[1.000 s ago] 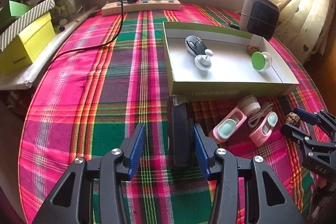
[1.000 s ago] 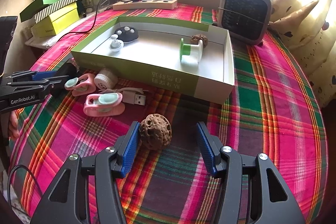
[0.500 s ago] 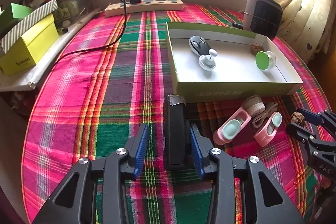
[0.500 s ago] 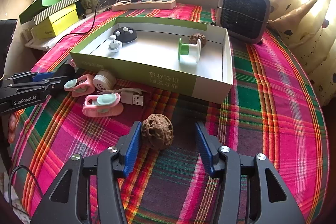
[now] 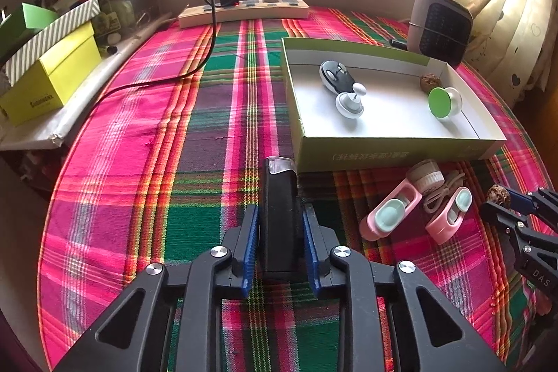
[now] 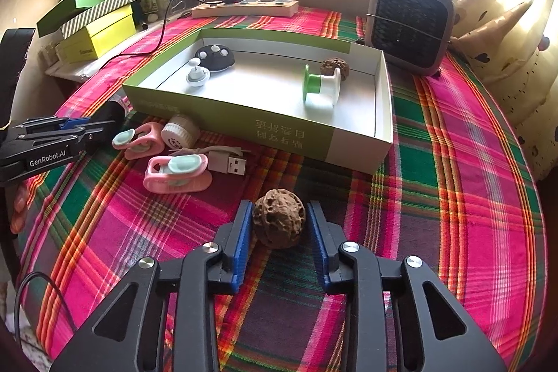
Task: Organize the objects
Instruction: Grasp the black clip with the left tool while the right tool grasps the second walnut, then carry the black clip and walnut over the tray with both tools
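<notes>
My left gripper [image 5: 280, 211] is closing its jaws; both blue pads lie against the sides of an upright black block [image 5: 280, 197] with a clear cap, on the plaid cloth just before the box. My right gripper [image 6: 279, 208] is closing too, its pads pressing a brown walnut [image 6: 279, 222] that sits on the cloth. The green-sided, white-lined box [image 6: 226, 114] holds a black mouse [image 6: 214, 57], a white knob [image 6: 197, 75], a green and white spool [image 6: 321, 88] and a second walnut [image 6: 333, 67]. Two pink clips [image 6: 176, 173] and a round beige cap [image 6: 179, 135] lie between the grippers.
A USB cable [image 6: 226, 162] lies beside the pink clips. A small heater [image 6: 411, 23] stands behind the box at the right. A power strip [image 5: 244, 13] with a charger runs along the back. Stacked boxes [image 5: 48, 75] line the left edge, curtains the right.
Both grippers' jaws have narrowed from wide apart onto the things between them: the left onto the black block, the right onto the walnut. Neither hand has shifted.
</notes>
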`<state>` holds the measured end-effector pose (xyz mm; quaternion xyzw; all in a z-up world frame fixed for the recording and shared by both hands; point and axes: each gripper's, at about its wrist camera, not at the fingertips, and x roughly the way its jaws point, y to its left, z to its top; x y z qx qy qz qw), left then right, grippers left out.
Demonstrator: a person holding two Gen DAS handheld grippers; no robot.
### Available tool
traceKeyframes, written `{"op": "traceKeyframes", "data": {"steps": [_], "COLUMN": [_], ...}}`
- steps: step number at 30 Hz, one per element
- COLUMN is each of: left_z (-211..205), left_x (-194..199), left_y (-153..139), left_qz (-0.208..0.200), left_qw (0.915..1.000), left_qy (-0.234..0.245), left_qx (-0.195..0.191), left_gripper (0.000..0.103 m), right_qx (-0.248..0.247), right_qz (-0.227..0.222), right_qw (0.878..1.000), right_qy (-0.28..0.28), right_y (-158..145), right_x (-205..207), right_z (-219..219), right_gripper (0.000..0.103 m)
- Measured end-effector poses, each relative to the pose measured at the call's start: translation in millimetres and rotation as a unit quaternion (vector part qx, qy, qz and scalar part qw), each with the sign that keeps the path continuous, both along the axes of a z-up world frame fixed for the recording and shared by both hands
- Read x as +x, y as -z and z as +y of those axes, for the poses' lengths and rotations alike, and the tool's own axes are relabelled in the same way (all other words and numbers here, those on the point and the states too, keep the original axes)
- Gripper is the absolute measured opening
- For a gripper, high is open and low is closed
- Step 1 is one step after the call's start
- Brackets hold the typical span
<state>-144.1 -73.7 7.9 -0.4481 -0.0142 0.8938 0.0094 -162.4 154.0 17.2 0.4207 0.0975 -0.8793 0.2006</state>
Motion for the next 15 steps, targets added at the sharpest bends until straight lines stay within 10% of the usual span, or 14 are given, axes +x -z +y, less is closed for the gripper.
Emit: {"op": "traceKeyframes", "data": {"steps": [15], "left_z": [-0.9], "left_x": [-1.1], "left_y": [-1.6], "left_qz": [0.000], "left_qw": [1.0000], "left_qy": [0.000], "left_qx": [-0.002], "left_gripper": [0.022], "right_qx": [-0.001], "right_qz": [0.000], "right_qw": [1.000], "right_qy": [-0.001], "right_y": [-0.1], "right_x": [0.2], "right_z": [0.0], "right_gripper": [0.031]}}
